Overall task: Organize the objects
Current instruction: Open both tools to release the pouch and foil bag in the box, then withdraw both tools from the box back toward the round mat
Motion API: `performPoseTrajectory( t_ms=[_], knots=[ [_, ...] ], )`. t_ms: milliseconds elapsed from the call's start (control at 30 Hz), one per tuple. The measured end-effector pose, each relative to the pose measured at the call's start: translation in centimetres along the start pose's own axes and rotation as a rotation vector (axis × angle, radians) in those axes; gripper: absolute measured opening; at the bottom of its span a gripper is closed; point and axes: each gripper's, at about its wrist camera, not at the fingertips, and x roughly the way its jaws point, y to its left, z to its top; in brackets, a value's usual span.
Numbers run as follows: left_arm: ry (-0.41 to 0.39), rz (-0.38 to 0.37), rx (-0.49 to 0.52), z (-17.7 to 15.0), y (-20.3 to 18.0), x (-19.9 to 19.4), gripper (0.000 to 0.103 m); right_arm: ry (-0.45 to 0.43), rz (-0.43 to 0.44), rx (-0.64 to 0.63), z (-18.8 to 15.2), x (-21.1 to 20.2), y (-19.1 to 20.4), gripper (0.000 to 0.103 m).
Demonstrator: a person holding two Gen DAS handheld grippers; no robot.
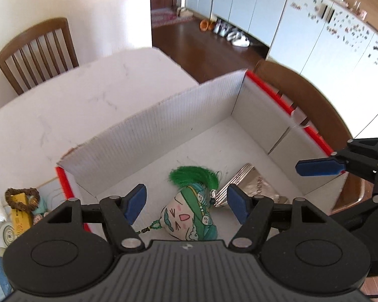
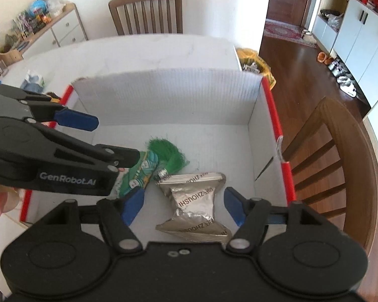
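Grippers, our left [image 1: 186,207] and right [image 2: 182,207], gape wide and empty above the red-edged white cardboard box [image 2: 168,98]; inside lie a green-tasselled cloth sachet [image 1: 191,214] and crinkled silver foil packet [image 2: 195,201], perhaps touching.

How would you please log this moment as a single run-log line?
left tongs: open over sachet | right tongs: open over foil packet | both items in box
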Motion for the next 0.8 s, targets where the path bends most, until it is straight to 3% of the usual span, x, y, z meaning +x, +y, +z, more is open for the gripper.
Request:
performPoseTrajectory(
  t_ms=[233, 800],
  knots=[
    [-0.106, 0.017, 0.045, -1.2, -0.4, -4.2, 0.070, -0.064, 0.013, 0.019, -0.3, -2.5, 0.7, 0.072],
    [-0.322, 0.115, 0.016, -6.7, 3.2, -13.5, 0.073, -0.233, 0.052, 0.004, -1.4, -8.3, 6.4, 0.079]
  ],
)
